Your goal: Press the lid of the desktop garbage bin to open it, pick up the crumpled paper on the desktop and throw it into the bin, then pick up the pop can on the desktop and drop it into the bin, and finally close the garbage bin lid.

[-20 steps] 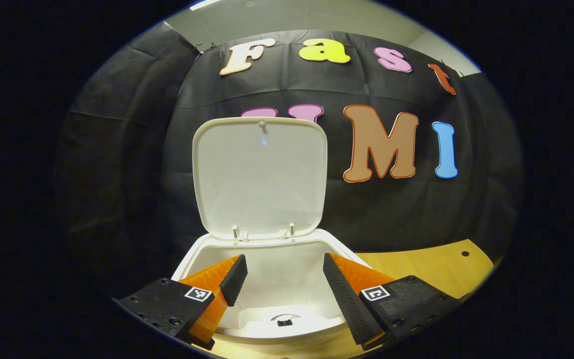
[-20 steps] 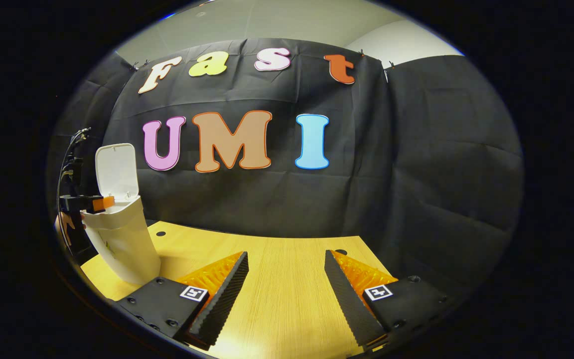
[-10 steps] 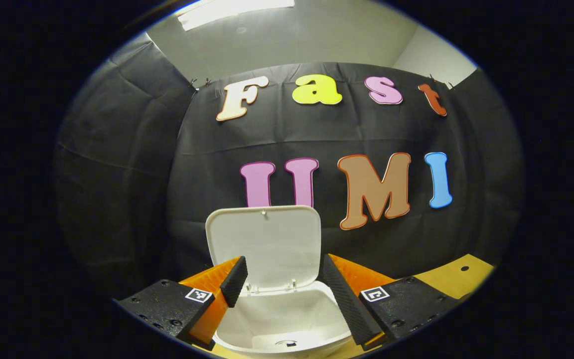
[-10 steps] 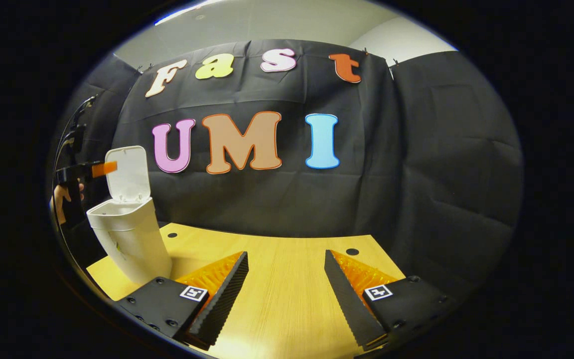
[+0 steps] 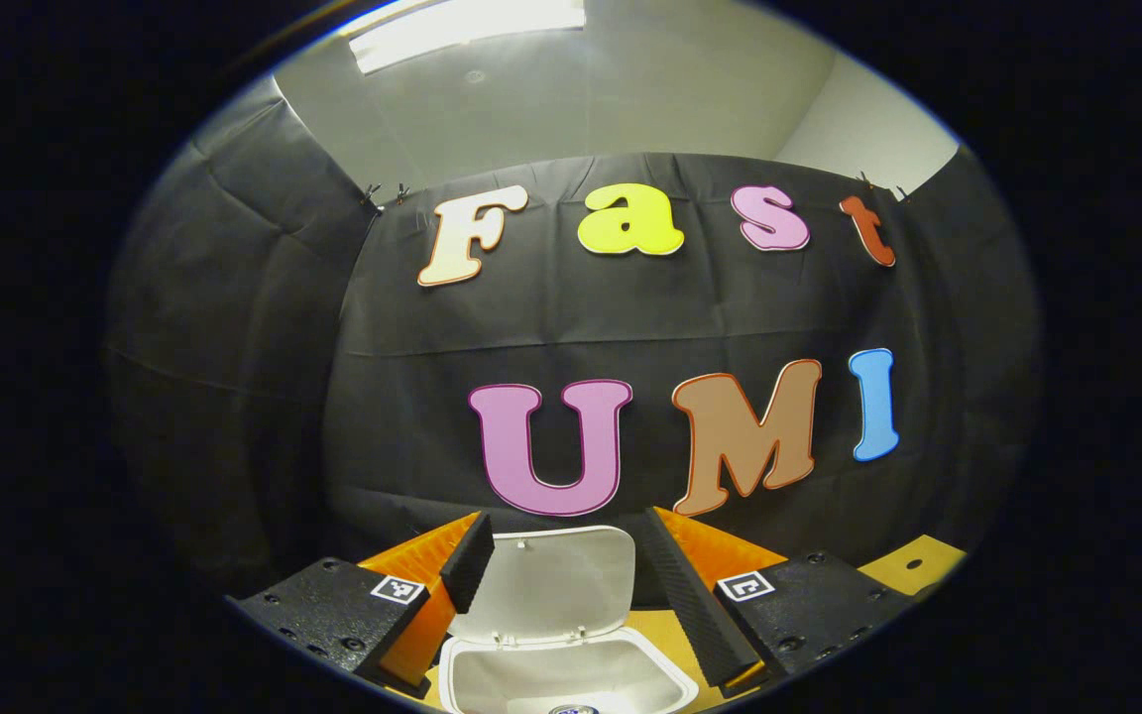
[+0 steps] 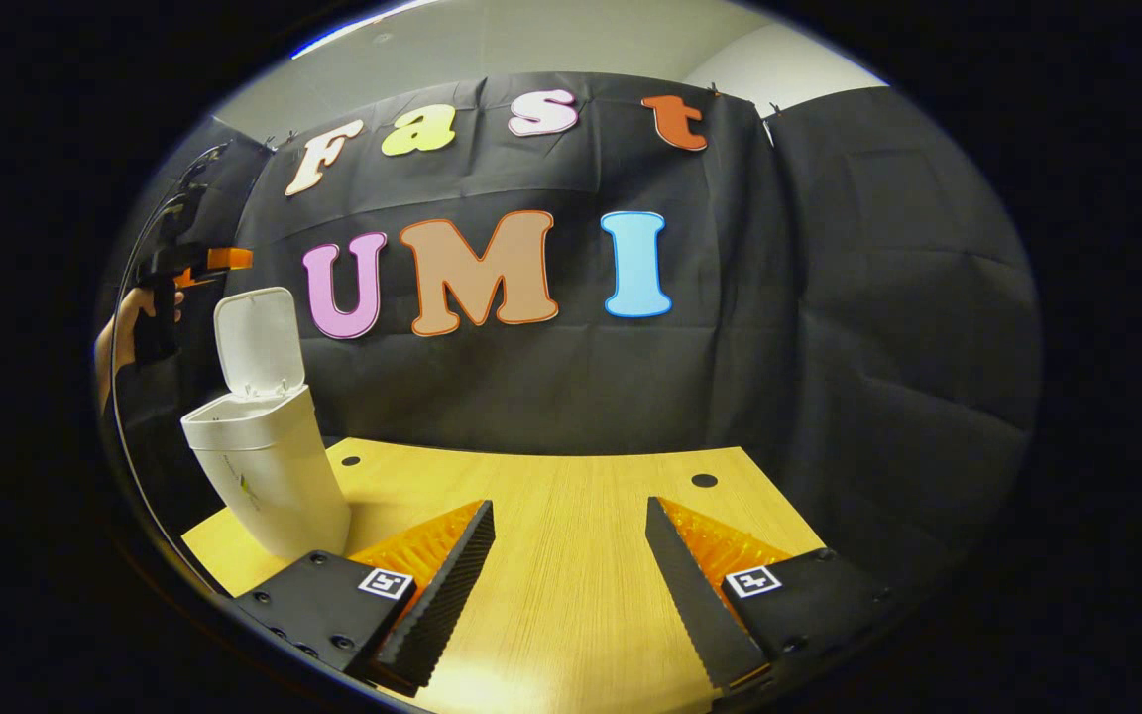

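In the left gripper view, the left claw (image 5: 559, 573) stands open and empty at the bottom of the frame, with the bin (image 5: 571, 674) just below it and the raised lid (image 5: 556, 585) between its fingers. The lid stands upright on its rear hinges so the mouth stays clear for dropping things in; I judge that the remaining step is closing it, which would explain why this claw hangs above the lid's top edge.

In the right gripper view, the bin sits at lower left on the bench (image 6: 571, 516), and a hand (image 6: 130, 317) holds the left claw at upper left, above the lid. The right claw (image 6: 571, 565), open and empty, hovers low over bare wood, out of the way. Paper and can are not on the visible bench; something small lies at the bin's bottom, unclear what.
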The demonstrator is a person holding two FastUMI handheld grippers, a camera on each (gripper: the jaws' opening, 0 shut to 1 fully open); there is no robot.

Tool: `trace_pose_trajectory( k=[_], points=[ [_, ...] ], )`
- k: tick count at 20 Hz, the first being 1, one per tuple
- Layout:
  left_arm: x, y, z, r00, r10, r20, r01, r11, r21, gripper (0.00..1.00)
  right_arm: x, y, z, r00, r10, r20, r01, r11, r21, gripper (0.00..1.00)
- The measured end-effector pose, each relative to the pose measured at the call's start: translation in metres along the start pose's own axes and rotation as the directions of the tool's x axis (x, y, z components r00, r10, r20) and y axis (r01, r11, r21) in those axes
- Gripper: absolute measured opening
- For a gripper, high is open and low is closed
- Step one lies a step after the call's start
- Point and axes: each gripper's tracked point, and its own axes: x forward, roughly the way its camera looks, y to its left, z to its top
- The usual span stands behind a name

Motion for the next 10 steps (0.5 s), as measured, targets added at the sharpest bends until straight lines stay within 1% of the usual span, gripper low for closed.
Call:
trace_pose_trajectory(
  k=[2,4,10],
  points=[
    [0.017,0.004,0.001,1.000,-0.005,-0.031,0.004,1.000,-0.031,0.91,-0.001,-0.002,-0.001,1.000,-0.009,-0.001,0.009,1.000,0.002,0.98],
    [0.037,0.011,-0.006,0.997,0.003,-0.076,-0.007,0.998,-0.056,0.92,-0.001,-0.005,-0.002,1.000,-0.021,-0.002,0.021,1.000,0.009,0.98],
    [0.080,0.028,-0.032,0.984,0.013,-0.175,-0.023,0.998,-0.061,0.92,-0.005,-0.013,-0.002,0.998,-0.063,-0.003,0.063,0.998,0.010,0.98]
  ],
)
